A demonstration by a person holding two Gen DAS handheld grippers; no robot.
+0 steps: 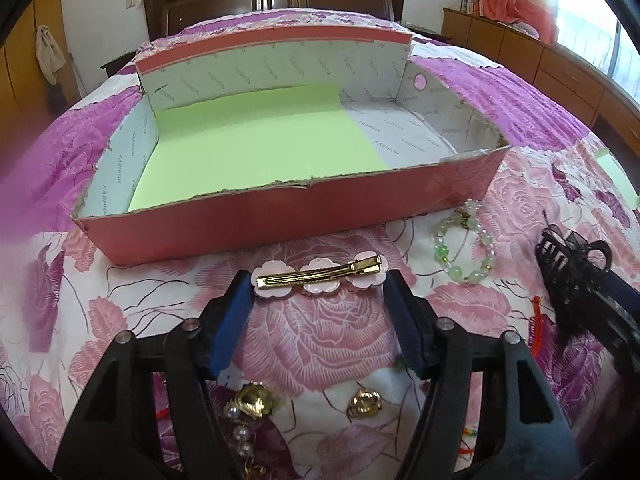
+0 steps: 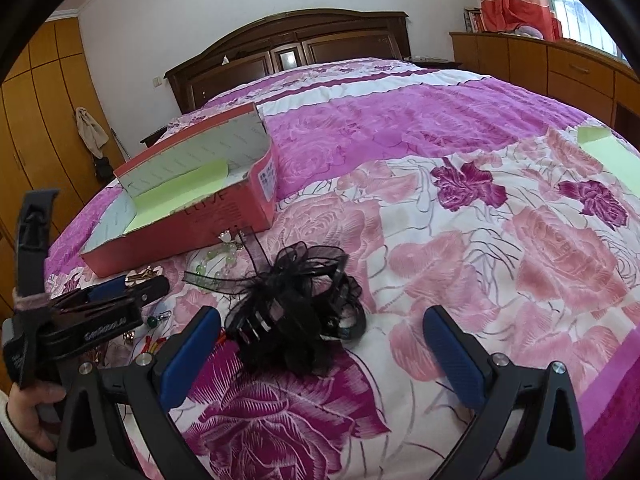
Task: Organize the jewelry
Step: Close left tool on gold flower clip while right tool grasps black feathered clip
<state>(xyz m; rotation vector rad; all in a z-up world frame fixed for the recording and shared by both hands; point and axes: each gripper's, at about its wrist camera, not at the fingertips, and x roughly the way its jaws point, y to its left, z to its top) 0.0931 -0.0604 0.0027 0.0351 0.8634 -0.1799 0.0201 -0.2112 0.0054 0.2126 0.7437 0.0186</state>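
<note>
My left claw (image 1: 320, 292) is spread wide, straddling the flower hair clip (image 1: 320, 280) at lower centre so I can pinch it lengthwise. My right claw (image 2: 320, 336), also released, brackets the black bow clip (image 2: 296, 312). Behind, the shoebox (image 1: 280, 212) waits.

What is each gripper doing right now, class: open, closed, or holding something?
Left gripper: open, fingers either side of the pink flower hair clip, holding nothing.
Right gripper: open, holding nothing, black hair claw between its fingers.
</note>
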